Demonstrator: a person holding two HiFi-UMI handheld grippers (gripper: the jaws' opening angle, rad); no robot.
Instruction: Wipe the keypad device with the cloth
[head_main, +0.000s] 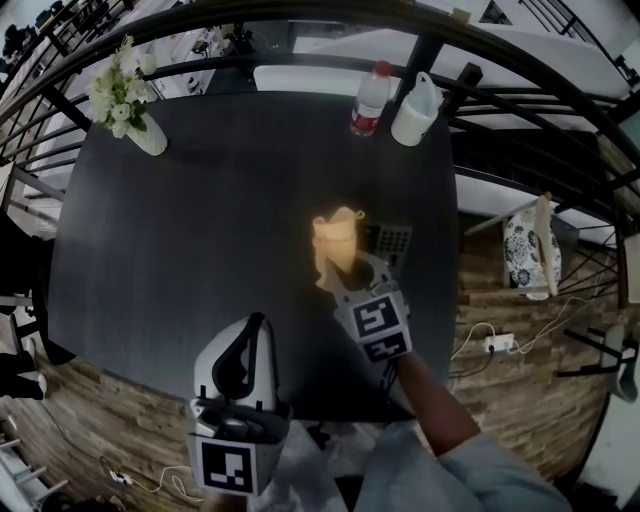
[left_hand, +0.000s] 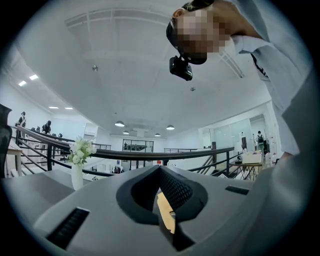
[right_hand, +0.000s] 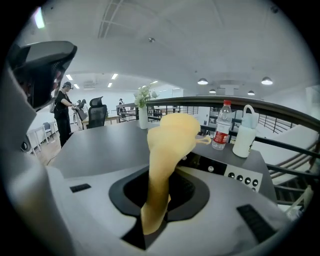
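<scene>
right gripper (right_hand: 152, 210) clamped the yellow cloth (right_hand: 170, 135), keypad device (right_hand: 235, 172) lying just ahead to its right on the bench (head_main: 200, 220); left gripper (left_hand: 162, 200) sat closed, empty. a good wipe likely needed the cloth dragged flat across it.

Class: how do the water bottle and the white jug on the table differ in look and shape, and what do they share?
The bottle is clear, with a red cap and a red label; the jug is plain opaque white. The bottle is slim and has no handle; the jug is wider and has a looped handle at its top. Both stand upright, side by side, near the far edge of the table.
</scene>
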